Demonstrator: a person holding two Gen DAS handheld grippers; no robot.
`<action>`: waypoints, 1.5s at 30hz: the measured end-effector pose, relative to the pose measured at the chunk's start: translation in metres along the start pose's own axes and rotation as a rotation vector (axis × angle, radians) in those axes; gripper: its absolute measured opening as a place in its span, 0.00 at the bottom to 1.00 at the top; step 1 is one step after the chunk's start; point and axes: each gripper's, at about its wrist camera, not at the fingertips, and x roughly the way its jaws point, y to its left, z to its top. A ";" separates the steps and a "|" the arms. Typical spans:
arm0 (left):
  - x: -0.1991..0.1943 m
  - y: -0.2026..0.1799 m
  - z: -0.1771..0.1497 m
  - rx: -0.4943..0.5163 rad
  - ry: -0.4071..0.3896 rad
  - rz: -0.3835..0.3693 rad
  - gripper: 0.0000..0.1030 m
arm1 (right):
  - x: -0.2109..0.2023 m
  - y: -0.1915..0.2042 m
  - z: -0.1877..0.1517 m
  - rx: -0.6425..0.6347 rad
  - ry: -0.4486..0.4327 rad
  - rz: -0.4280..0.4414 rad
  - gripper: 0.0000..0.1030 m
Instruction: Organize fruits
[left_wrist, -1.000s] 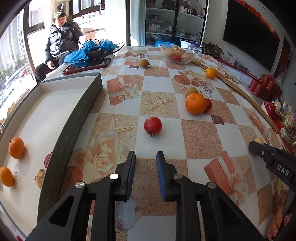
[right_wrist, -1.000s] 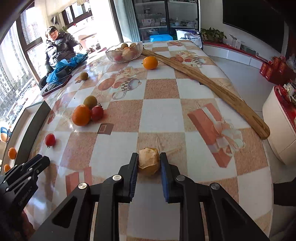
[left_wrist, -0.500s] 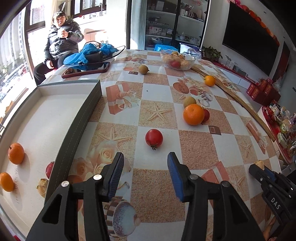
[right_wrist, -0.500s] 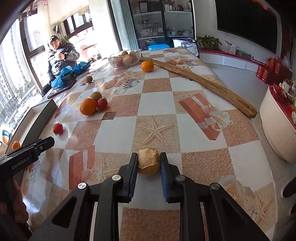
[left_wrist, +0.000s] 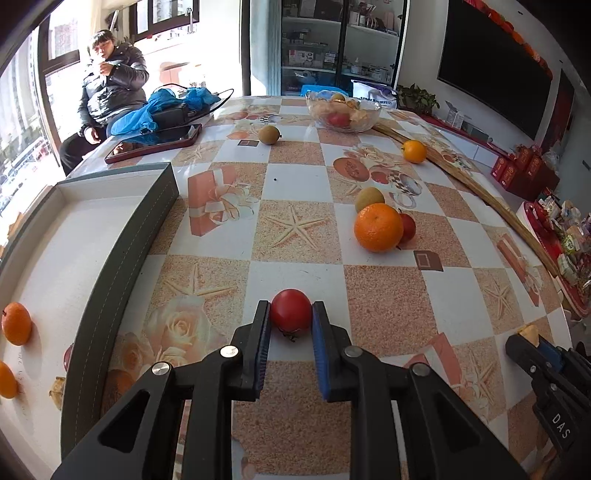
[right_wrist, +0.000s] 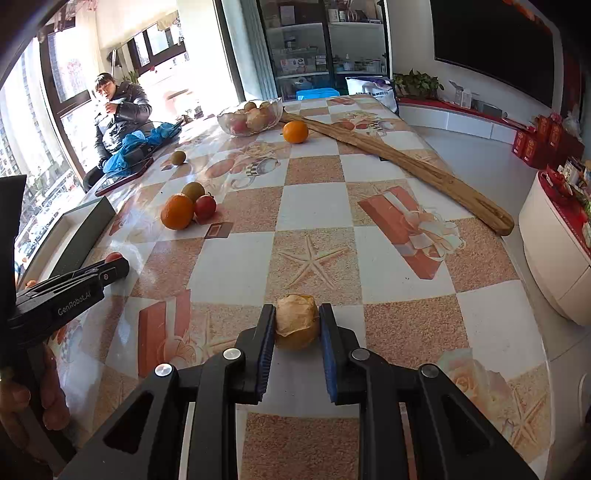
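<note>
Two grippers are each clamping a fruit on the patterned table (left_wrist: 388, 302). The left gripper (left_wrist: 290, 317) is reaching forward, low and level over the tabletop, its blue pads pressing both sides of a red tomato (left_wrist: 290, 312) (stem end facing the camera). Ahead and to its right, a large orange (left_wrist: 378, 227) is sitting; to its left, the white tray (left_wrist: 74, 236) is holding smaller oranges. The right gripper (right_wrist: 296, 325) is stretching forward likewise, pinching a wrinkled yellow-brown fruit (right_wrist: 296, 325). Far ahead of it, a glass bowl (right_wrist: 249, 117) is standing.
</note>
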 end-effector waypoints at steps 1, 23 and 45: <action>-0.002 0.001 -0.002 -0.012 -0.001 -0.014 0.23 | 0.000 0.000 0.000 0.000 0.000 0.001 0.23; -0.001 -0.008 -0.006 0.033 0.003 0.047 0.23 | -0.001 0.002 0.000 -0.004 0.000 -0.004 0.23; -0.001 -0.008 -0.006 0.034 0.002 0.047 0.24 | -0.001 0.001 0.000 -0.005 0.000 -0.004 0.23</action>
